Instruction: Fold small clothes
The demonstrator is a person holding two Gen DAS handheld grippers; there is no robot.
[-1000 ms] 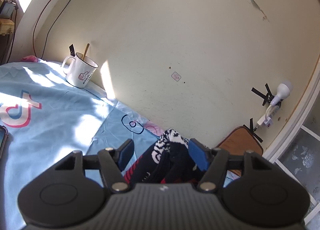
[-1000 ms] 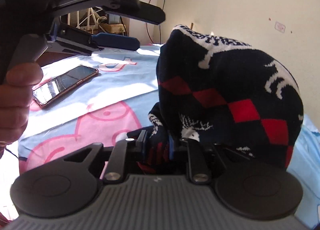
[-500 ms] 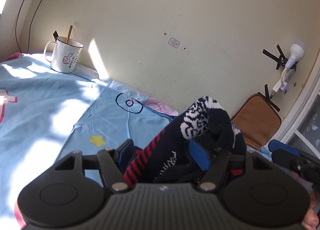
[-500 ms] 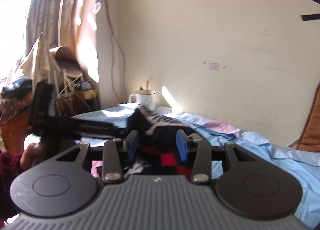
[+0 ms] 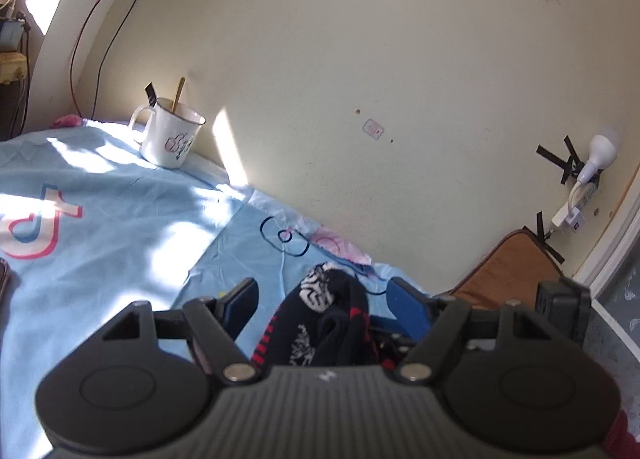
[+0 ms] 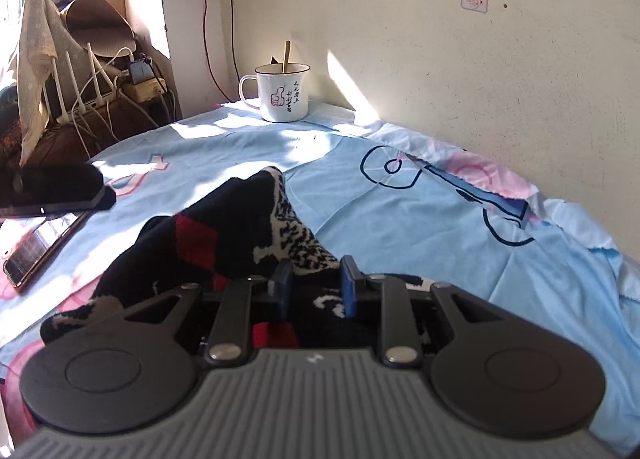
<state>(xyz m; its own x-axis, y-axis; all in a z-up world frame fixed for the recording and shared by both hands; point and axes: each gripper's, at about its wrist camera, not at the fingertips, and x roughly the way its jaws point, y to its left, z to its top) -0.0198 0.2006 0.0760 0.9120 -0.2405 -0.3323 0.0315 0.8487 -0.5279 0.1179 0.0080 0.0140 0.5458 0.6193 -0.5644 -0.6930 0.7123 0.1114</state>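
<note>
A small dark knitted garment (image 6: pixel 224 235) with red diamonds and white pattern lies bunched on the light blue sheet (image 6: pixel 400 219). It also shows in the left wrist view (image 5: pixel 324 319). My left gripper (image 5: pixel 324 295) is open, its blue fingers either side of the garment's raised end without closing on it. My right gripper (image 6: pixel 314 283) is open, its fingers a narrow gap apart over the garment's near edge. The left gripper's finger (image 6: pixel 56 187) shows at the left of the right wrist view.
A white enamel mug (image 6: pixel 282 93) with a stick in it stands by the wall; it also shows in the left wrist view (image 5: pixel 170 137). A phone (image 6: pixel 40 245) lies at the sheet's left edge. A brown cushion (image 5: pixel 508 271) leans at the wall on the right.
The right gripper let go of the garment and its fingers opened. The garment dropped from a raised hump to lie on the sheet. The left gripper stayed open.
</note>
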